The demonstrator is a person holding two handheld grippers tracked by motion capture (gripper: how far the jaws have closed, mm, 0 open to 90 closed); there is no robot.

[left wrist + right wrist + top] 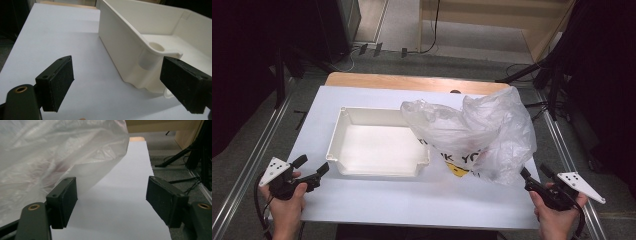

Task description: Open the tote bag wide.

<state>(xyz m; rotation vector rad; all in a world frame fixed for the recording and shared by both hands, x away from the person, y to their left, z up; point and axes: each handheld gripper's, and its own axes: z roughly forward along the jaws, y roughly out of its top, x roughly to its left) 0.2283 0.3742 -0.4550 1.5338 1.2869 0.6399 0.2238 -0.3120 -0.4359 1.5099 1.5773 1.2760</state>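
Black padded jaws, crinkled translucent plastic bag (50, 152), smooth rectangular white tray (377, 145).

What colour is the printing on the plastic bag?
Black lettering with a yellow patch on the translucent plastic bag, seen best in the high view.

Bare table (377, 200) strip along near edge, w/ free passage. White bin (377, 145) blocks centre-left; crumpled plastic bag (482, 132) fills centre-right, overhanging bin's right rim. Narrow bare margins at both table sides.
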